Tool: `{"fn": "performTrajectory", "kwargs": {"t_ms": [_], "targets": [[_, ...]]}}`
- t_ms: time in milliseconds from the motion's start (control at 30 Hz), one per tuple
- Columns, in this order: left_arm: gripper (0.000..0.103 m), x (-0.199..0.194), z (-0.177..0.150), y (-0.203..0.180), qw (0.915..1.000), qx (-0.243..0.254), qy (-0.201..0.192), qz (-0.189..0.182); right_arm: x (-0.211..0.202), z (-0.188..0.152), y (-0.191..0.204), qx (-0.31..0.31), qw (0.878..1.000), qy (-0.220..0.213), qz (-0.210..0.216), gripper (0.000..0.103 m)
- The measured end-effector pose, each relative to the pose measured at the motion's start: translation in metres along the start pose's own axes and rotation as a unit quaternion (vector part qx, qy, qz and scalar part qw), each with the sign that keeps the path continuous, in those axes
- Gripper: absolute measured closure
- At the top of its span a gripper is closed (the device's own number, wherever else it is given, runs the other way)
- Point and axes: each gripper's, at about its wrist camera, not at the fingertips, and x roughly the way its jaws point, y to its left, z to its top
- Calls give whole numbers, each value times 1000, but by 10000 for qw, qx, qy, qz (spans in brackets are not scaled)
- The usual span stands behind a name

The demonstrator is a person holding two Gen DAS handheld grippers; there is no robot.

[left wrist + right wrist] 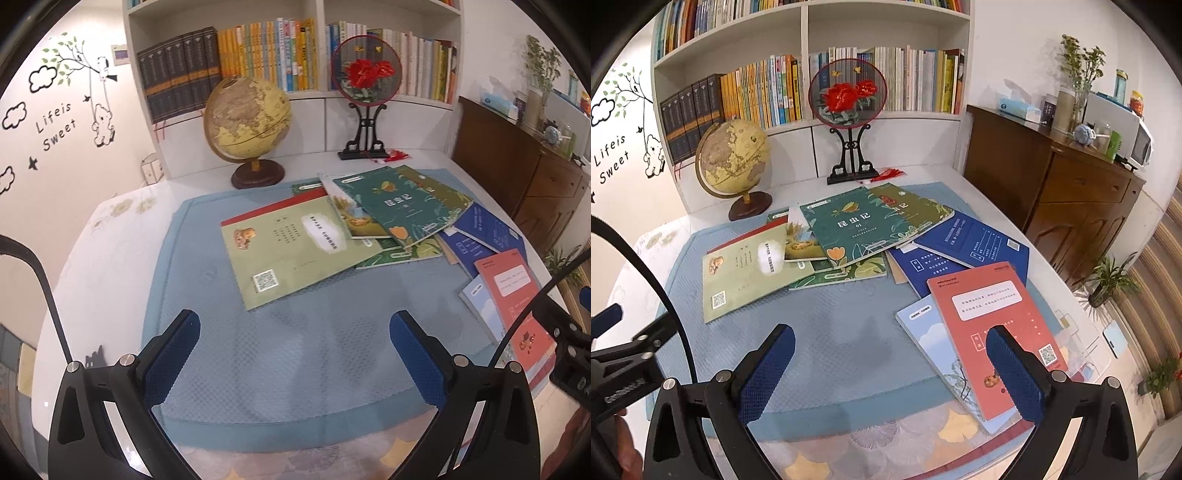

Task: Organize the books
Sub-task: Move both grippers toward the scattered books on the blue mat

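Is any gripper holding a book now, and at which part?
No. The left gripper and right gripper are both open and empty above the mat.

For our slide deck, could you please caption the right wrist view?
Open right gripper above a blue mat strewn with overlapping books, a red book nearest.

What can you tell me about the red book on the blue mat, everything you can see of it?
The red book is a thin softcover with a coral-red cover, lying flat and closed at the mat's right side, turned at a slant. Its cover shows a white rounded text box, a QR code and a small cartoon figure near the lower end. It rests on top of a light blue book and overlaps a dark blue one at its far end. The right gripper hovers open above its near end, not touching it.
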Motion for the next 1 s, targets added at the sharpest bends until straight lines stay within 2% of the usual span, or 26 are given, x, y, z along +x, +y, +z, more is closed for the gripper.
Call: {"fn": "performTrajectory", "kwargs": {"t_ms": [267, 500, 767, 1000], "targets": [[1, -10, -8, 45, 9979, -554, 17, 337, 25, 31, 7, -11, 9999, 142, -10, 0], [1, -29, -9, 69, 9950, -847, -156, 501, 22, 53, 43, -346, 9993, 26, 133, 0], [1, -37, -21, 83, 9930, -923, -175, 712, 20, 59, 88, -808, 9961, -26, 365, 0], [1, -37, -31, 97, 9909, -1085, -69, 789, 21, 52, 108, -1028, 9936, -16, 470, 0]]}}
